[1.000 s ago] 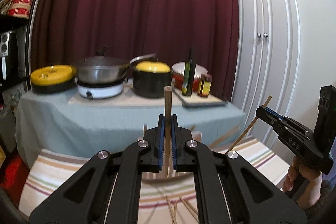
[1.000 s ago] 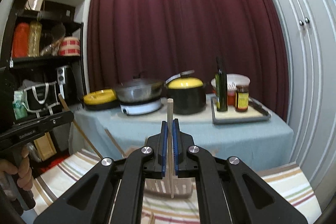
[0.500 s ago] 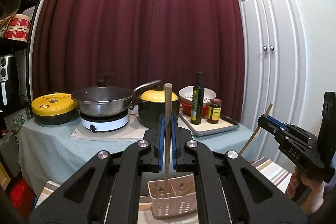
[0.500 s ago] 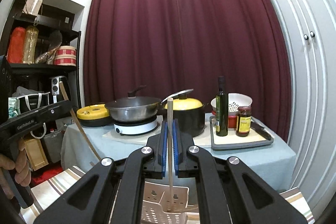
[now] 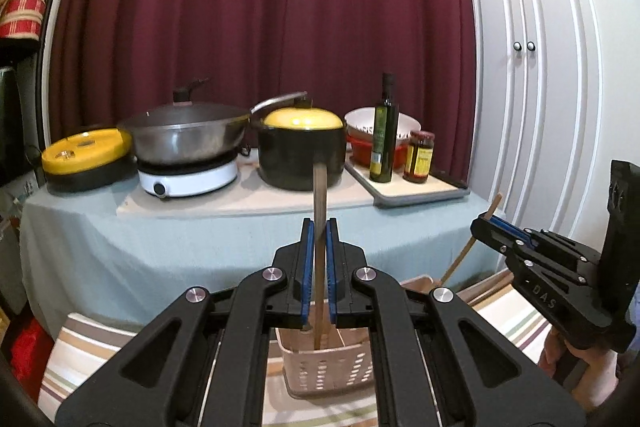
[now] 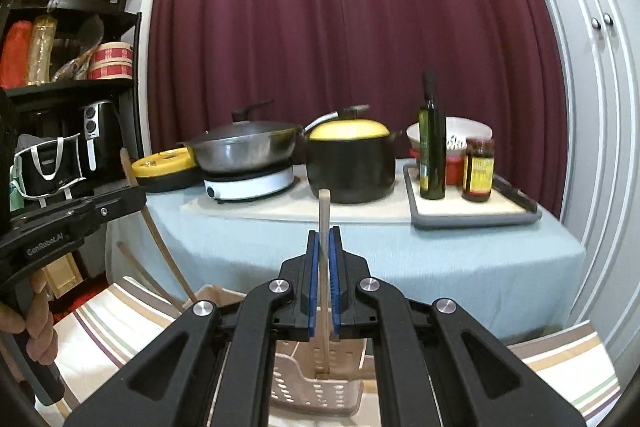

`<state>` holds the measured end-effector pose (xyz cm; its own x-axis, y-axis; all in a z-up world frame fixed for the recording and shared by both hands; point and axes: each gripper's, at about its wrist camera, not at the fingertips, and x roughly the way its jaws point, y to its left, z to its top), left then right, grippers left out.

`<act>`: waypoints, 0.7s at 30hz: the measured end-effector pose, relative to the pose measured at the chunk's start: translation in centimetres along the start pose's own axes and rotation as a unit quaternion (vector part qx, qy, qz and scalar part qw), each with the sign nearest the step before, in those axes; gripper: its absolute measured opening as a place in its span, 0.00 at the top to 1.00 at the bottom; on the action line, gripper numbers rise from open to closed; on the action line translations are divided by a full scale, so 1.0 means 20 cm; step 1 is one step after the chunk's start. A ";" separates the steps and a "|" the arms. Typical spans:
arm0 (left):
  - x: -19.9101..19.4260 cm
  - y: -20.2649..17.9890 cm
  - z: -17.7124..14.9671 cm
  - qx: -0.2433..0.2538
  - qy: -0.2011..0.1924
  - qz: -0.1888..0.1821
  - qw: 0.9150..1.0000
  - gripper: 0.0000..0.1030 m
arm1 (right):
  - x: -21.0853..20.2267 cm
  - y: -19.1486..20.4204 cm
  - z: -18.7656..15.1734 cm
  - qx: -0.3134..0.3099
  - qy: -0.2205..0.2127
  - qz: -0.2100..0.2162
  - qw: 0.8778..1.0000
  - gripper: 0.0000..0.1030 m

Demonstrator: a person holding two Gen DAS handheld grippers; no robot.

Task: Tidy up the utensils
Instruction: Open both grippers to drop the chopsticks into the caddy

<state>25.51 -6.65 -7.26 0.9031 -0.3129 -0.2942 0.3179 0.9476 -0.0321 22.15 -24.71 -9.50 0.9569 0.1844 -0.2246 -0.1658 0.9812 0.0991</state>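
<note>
chopstick [image 5: 320,211]: matt wood | basket [image 5: 328,367]: perforated plastic (pale) | wok [image 5: 188,135]: brushed metal

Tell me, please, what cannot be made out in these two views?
- Left view: the chopstick tip is hidden inside the basket.
- Right view: the basket floor is masked by the right gripper.
- Both views: the jar label is too blurred to read.

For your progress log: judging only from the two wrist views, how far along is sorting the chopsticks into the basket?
Done: no chopstick can be seen loose inside the perforated basket. In hand: the left gripper clamps a chopstick whose lower end dips into the basket; the right gripper likewise holds a chopstick over a compartment. Left: release both. The striped cloth shows no others here.
</note>
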 end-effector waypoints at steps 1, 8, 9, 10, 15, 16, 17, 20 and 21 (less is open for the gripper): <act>0.00 0.00 -0.01 0.001 0.004 -0.001 1.000 0.92 | 0.00 0.00 -0.01 0.001 0.002 -0.001 1.000 0.93; -0.09 -0.02 -0.04 0.012 -0.006 0.004 1.000 0.66 | -0.12 0.03 0.00 -0.008 -0.014 -0.017 1.000 0.66; -0.12 -0.02 -0.04 0.014 -0.008 0.006 1.000 0.62 | -0.15 0.04 0.00 -0.010 -0.015 -0.019 1.000 0.65; -0.14 -0.03 -0.05 0.015 -0.009 0.006 1.000 0.60 | -0.16 0.04 0.00 -0.010 -0.016 -0.020 1.000 0.65; -0.30 -0.04 -0.11 0.015 -0.011 0.007 1.000 0.56 | -0.34 0.05 -0.03 -0.012 -0.022 -0.024 0.999 0.62; -0.32 -0.03 -0.12 0.014 -0.010 0.009 1.000 0.56 | -0.36 0.06 -0.04 -0.013 -0.020 -0.025 0.999 0.62; -0.36 -0.03 -0.15 0.013 -0.007 0.011 1.000 0.56 | -0.40 0.06 -0.06 -0.013 -0.017 -0.027 0.999 0.62; -0.43 -0.02 -0.25 0.003 0.007 0.013 1.000 0.56 | -0.48 0.05 -0.16 -0.008 -0.004 -0.031 0.999 0.62; -0.46 -0.02 -0.28 0.002 0.012 0.016 1.000 0.56 | -0.51 0.05 -0.21 -0.006 0.001 -0.030 1.000 0.62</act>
<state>15.54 -3.75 -9.94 0.9059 -0.2807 -0.3172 0.2900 0.9569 -0.0186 11.26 -25.28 -11.10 0.9649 0.1253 -0.2309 -0.1109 0.9910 0.0747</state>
